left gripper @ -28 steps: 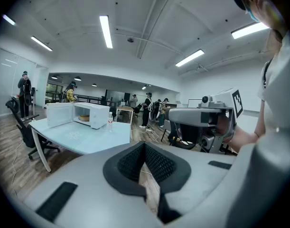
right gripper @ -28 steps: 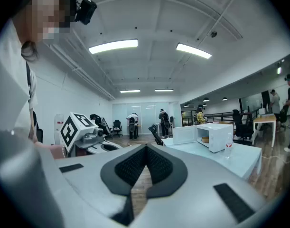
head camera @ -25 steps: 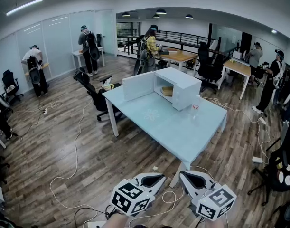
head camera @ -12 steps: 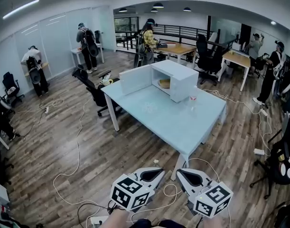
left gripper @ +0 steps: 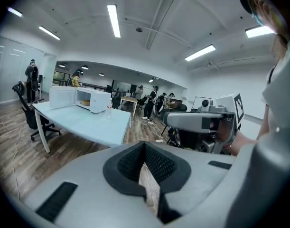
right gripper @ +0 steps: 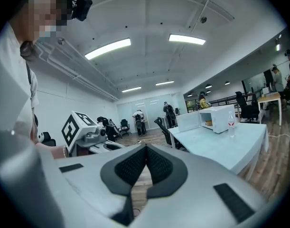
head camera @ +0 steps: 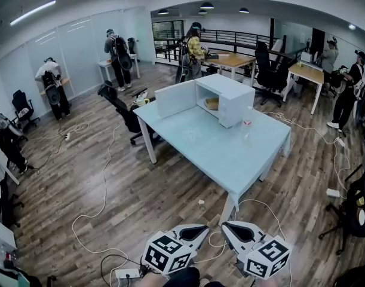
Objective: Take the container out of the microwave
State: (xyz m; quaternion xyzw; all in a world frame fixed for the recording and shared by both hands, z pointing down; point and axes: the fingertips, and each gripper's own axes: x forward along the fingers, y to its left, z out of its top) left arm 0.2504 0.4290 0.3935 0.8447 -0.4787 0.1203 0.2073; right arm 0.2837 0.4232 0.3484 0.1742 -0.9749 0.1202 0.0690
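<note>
A white microwave stands at the far end of a light blue table, its door swung open to the left. Inside it sits a tan container, also visible small in the left gripper view and the right gripper view. My left gripper and right gripper hover side by side over the floor, well short of the table. Both are shut with nothing between the jaws, as each gripper's own view confirms.
A clear bottle stands on the table just right of the microwave. A black office chair is at the table's left end. Cables and a power strip lie on the wood floor. Several people work at desks further back.
Both grippers have sunk slightly toward the bottom of the head view and stayed shut. The table and microwave sit a little higher and further right in the picture.
</note>
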